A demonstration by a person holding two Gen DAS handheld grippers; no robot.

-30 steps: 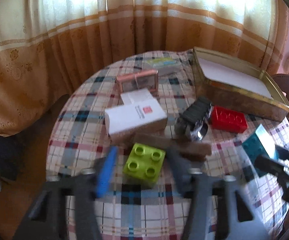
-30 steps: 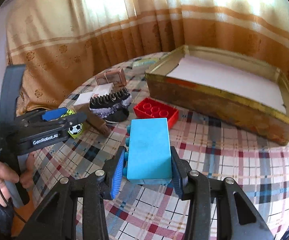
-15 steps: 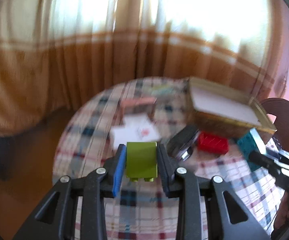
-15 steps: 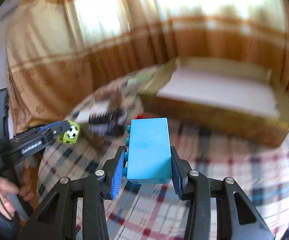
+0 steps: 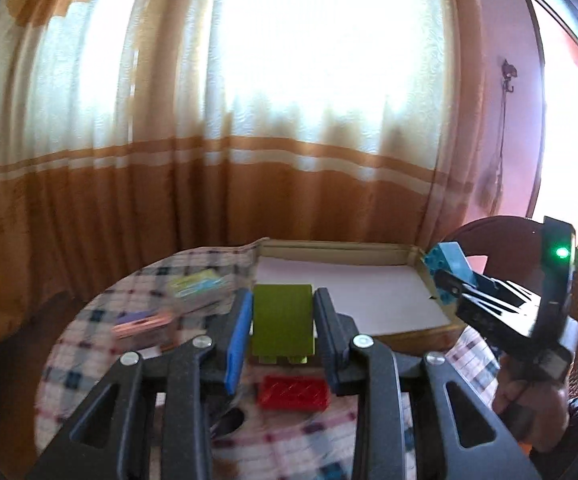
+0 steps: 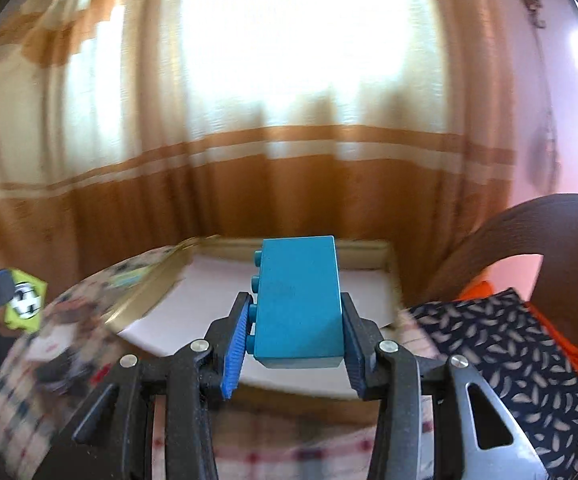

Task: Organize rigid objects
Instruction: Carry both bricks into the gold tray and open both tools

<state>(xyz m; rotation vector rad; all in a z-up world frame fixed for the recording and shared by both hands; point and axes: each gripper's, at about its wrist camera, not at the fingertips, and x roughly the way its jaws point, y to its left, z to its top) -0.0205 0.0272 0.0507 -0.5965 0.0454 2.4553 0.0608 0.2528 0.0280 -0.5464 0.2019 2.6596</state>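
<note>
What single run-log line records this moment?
left claw: holds green brick | right claw: holds blue brick | tin: empty

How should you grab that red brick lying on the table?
The red brick lies flat on the checked tablecloth, its long side running left to right. Coming straight down from above and closing across its two long flat walls is probably best: that is the narrow way across, and smooth walls give grip. Both grippers are full now, left on the green brick, right on the blue brick.

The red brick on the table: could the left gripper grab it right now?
Probably not yet. The left gripper is shut on the green brick, so its jaws are full; the red brick lies uncovered just below.
</note>
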